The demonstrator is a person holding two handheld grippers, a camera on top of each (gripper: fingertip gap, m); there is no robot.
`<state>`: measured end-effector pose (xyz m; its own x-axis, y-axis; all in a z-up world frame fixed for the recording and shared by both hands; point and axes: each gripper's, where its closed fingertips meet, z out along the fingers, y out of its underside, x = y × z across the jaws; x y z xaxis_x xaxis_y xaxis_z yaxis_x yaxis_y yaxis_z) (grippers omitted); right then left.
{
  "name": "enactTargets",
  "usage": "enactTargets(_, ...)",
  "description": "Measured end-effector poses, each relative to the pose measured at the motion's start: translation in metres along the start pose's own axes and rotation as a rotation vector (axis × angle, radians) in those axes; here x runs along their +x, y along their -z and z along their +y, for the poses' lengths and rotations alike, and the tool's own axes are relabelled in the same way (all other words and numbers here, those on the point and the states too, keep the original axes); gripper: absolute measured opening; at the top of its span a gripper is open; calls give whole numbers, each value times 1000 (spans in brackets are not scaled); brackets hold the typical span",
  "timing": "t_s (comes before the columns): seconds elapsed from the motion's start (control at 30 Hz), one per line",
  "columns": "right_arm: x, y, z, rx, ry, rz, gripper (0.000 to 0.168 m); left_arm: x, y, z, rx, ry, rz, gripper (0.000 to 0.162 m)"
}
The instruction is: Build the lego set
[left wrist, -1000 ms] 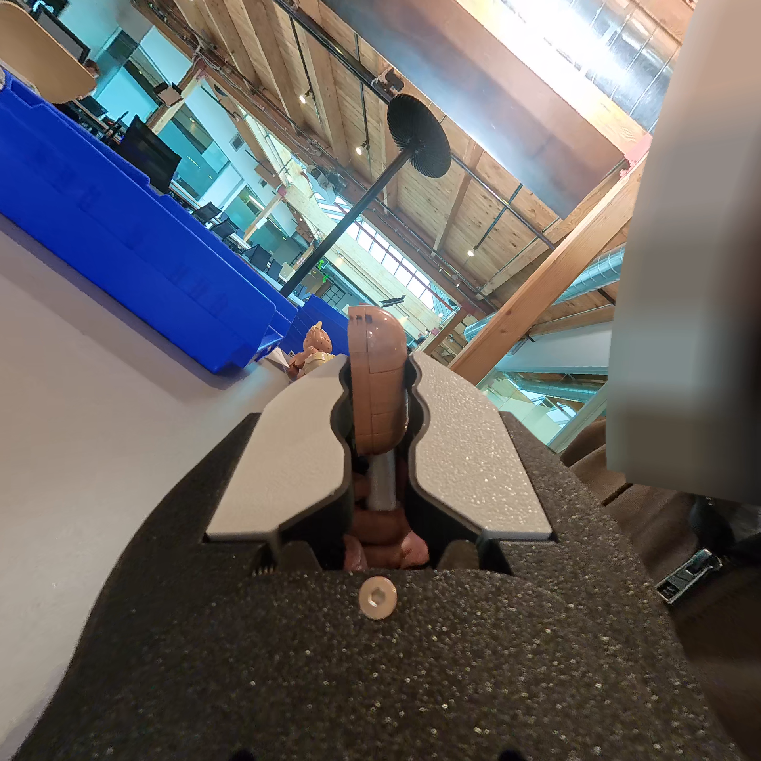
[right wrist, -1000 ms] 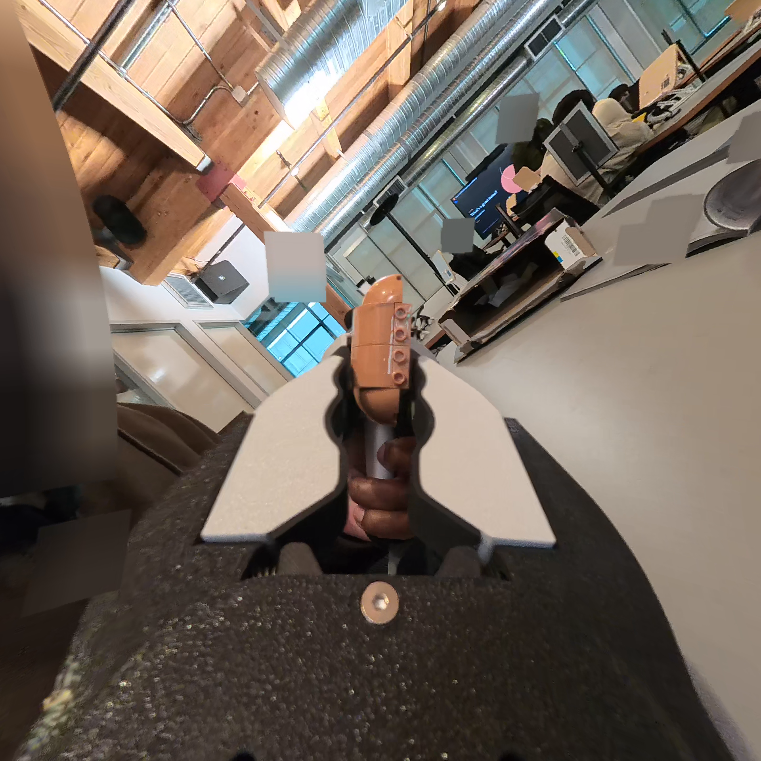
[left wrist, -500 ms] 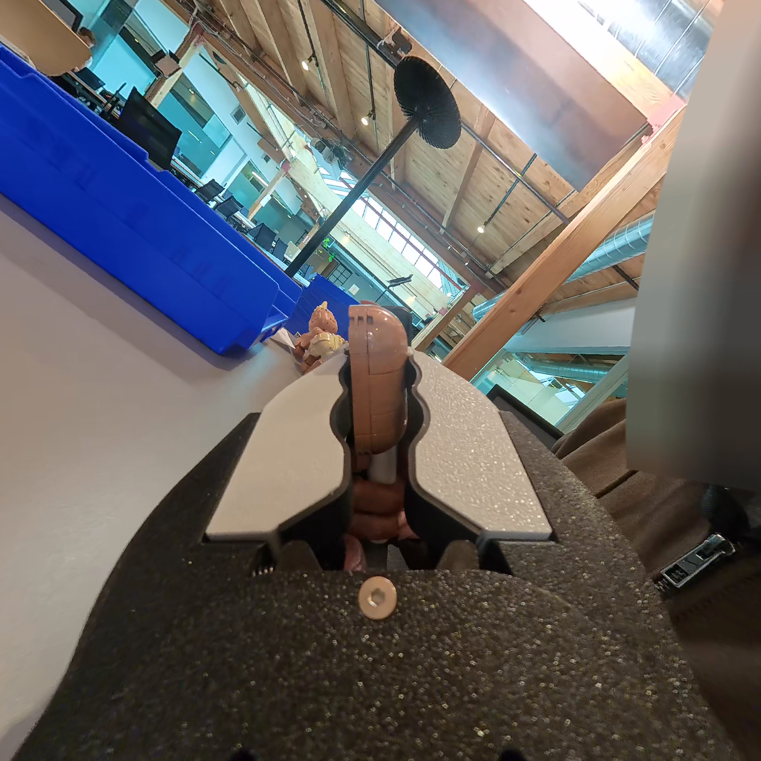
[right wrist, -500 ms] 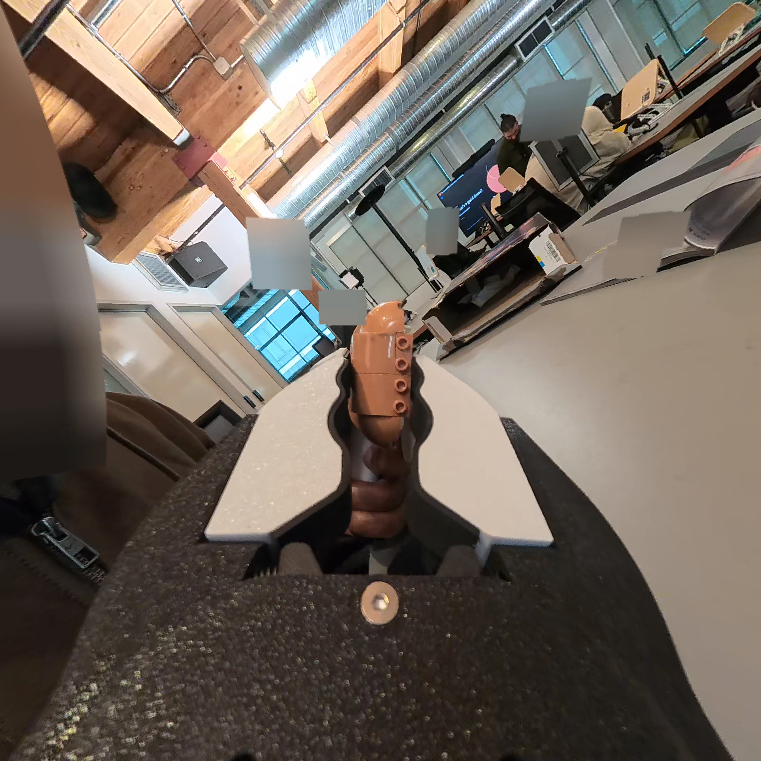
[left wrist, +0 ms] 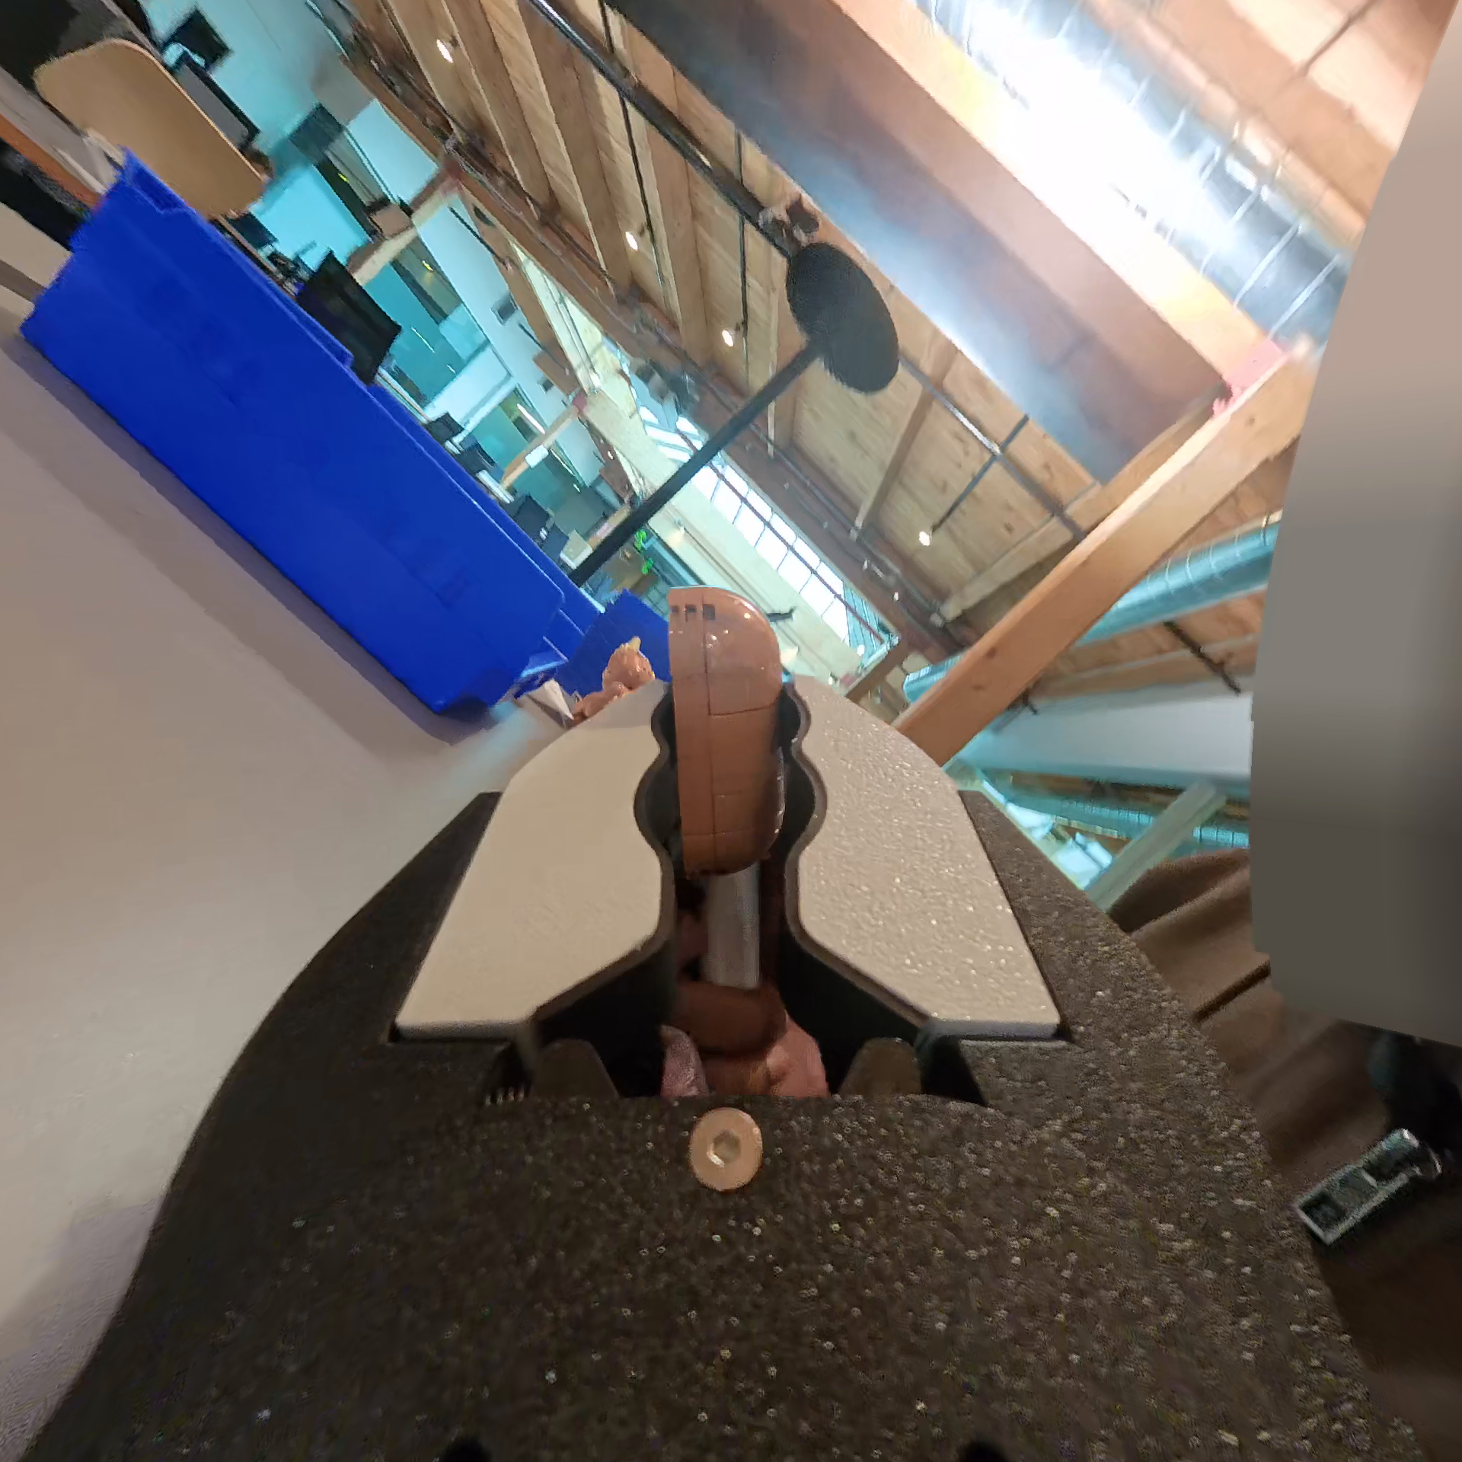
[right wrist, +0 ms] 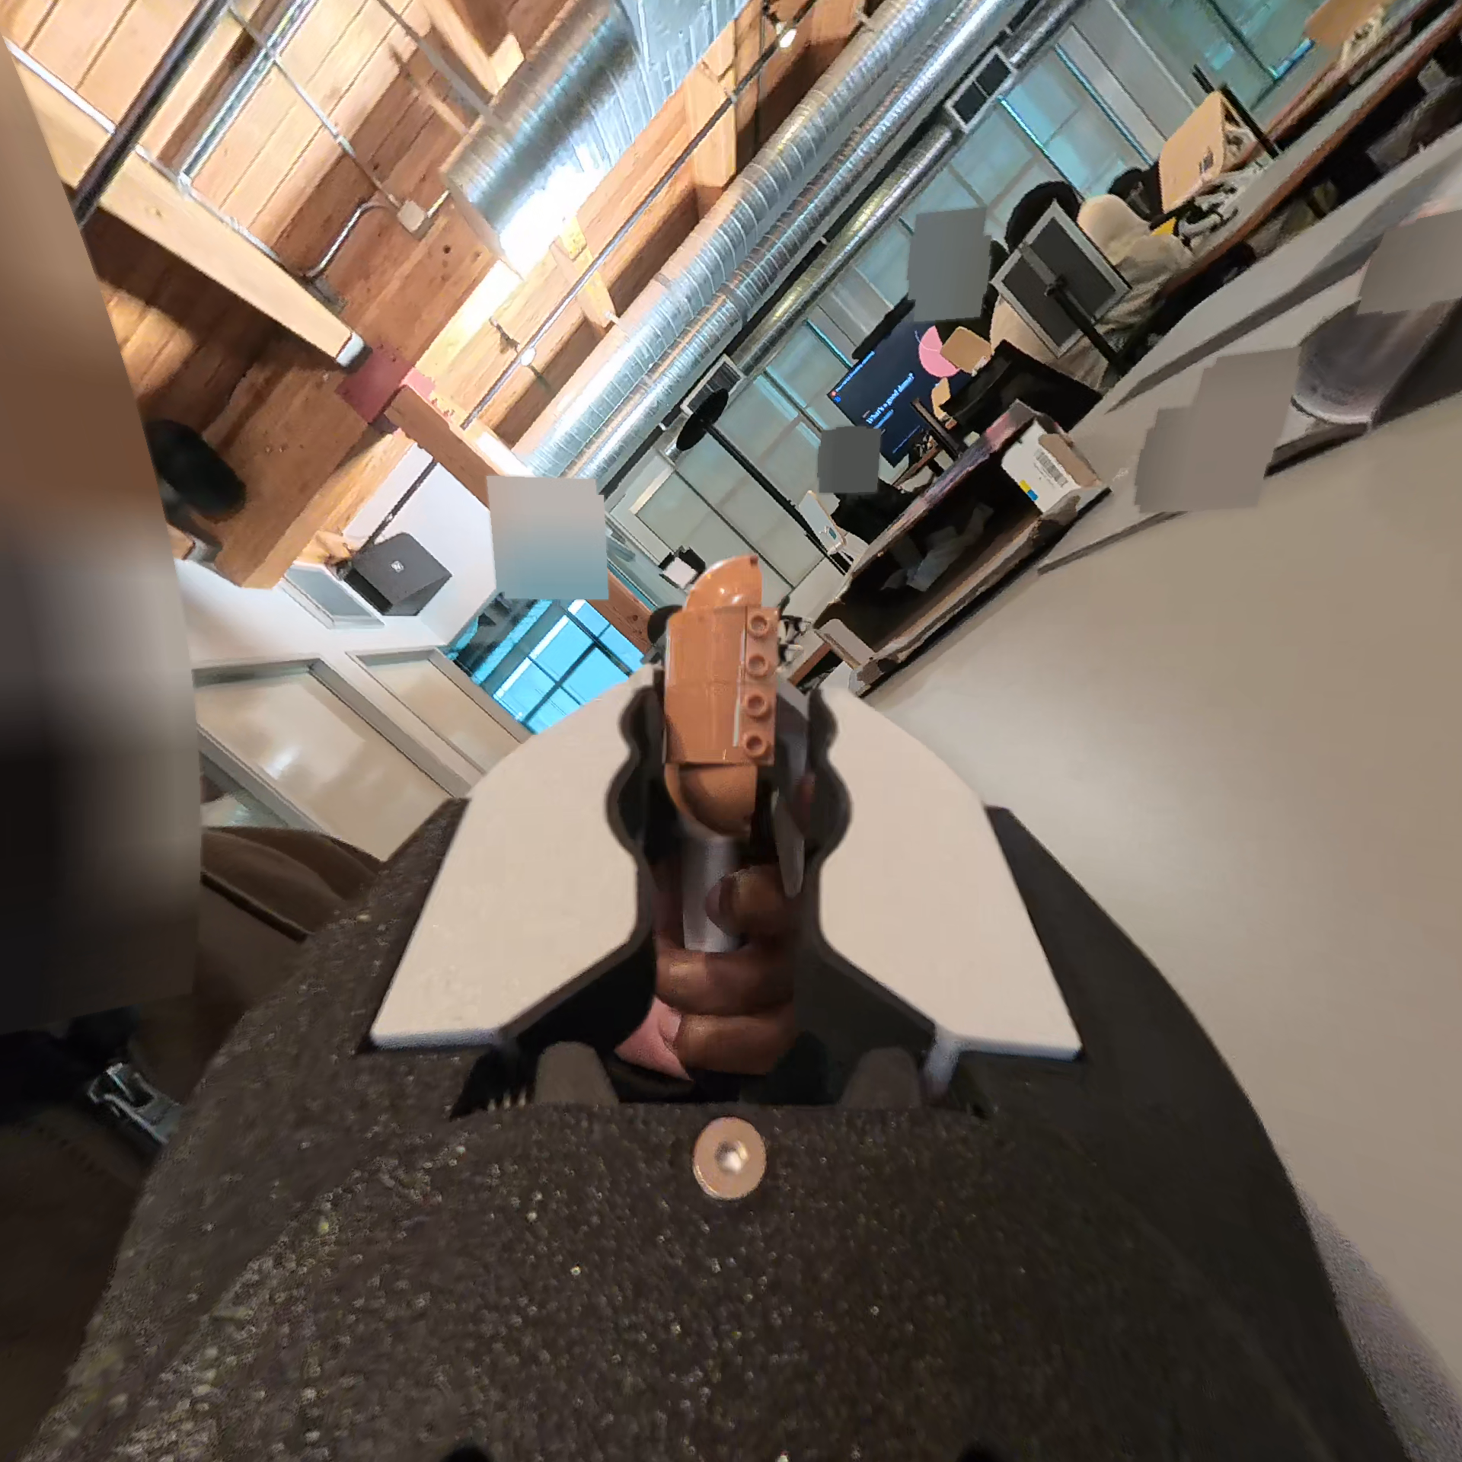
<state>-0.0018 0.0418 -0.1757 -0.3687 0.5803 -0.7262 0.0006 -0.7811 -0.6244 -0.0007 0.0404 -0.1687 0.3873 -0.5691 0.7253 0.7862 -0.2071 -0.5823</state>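
Pale grey desk tilted across the left of the left wrist view, and across the right of the right wrist view. Farther back on the desk, toward its far edge in the left view, a long blue plastic bin; just past the bin's near corner, a small tan and brown lego figure, partly hidden behind the fingers. Toward the far edge in the right view, an open cardboard box with a barcode label. Beyond that, desks with monitors and seated people. Overhead, timber beams, plank ceiling, silver ducts, and a black pole topped with a round black disc.

Left gripper pinching a brown lego assembly between its pale grey fingers: smooth stacked curved pieces, rounded at the top, standing upright well above the fingertips. Right gripper likewise clamped on an orange-brown lego assembly: a curved cap on top, a column of four studs facing right, a rounded bottom. Both pieces lifted off the desk, each held only by its own gripper. Behind each, a grey handle and the person's hand wrapped around it.
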Motion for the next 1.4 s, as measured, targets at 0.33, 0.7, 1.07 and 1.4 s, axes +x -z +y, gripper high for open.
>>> enactTargets(0.33,13,-8,5,74,-175,56,36,-11,5,-19,205,-16,-89,24)
enactTargets(0.7,6,-19,-1,186,-187,4,32,-10,1,-17,294,-29,-100,24)
enactTargets(1.07,6,-17,-1,199,-121,32,25,-9,-2,-13,290,12,-81,24)
enactTargets(1.4,0,-21,-2,173,-90,20,25,-4,0,-16,292,8,-44,24)
